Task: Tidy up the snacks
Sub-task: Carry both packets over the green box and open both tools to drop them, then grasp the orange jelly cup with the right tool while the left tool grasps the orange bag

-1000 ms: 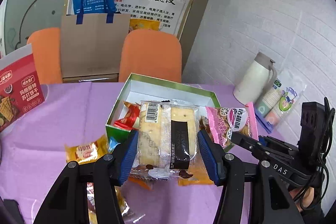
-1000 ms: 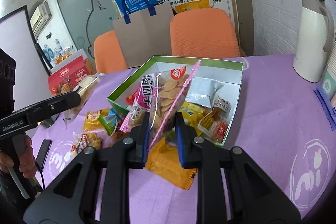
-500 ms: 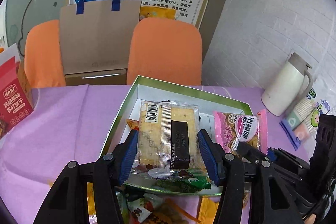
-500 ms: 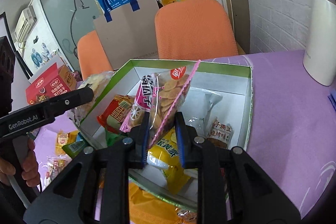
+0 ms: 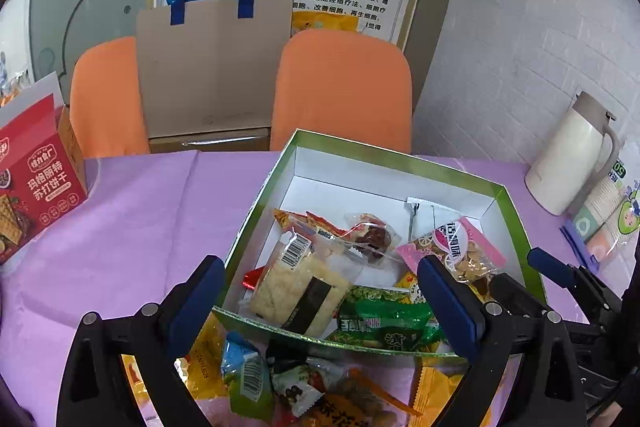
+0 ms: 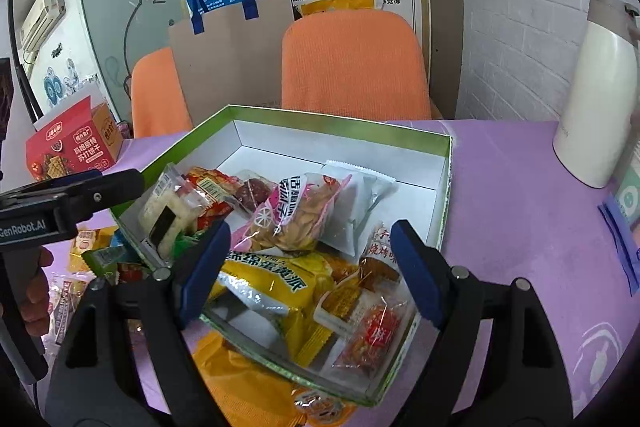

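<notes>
A green-rimmed white box [image 5: 400, 169] [image 6: 344, 131] sits on the purple table and holds several snack packs. A clear cracker pack with a black band [image 5: 304, 287] [image 6: 170, 213] lies at the box's near-left corner. A pink chip bag [image 5: 456, 247] [image 6: 296, 215] lies loose in the middle of the box. My left gripper [image 5: 320, 303] hangs open above the box's near edge, holding nothing. Over the box's near-right part my right gripper [image 6: 308, 267] is also open, with a yellow pack [image 6: 272, 283] below it.
Loose snack packs [image 5: 256, 379] lie on the table [image 5: 152, 211] in front of the box. A red cracker carton [image 5: 32, 183] stands at the left, a white thermos [image 5: 572, 155] and paper cups at the right. Two orange chairs [image 5: 344, 87] and a paper bag stand behind.
Both grippers moved forward over the box and opened. The cracker pack dropped from the left one and the pink chip bag from the right one; both now lie in the box.
</notes>
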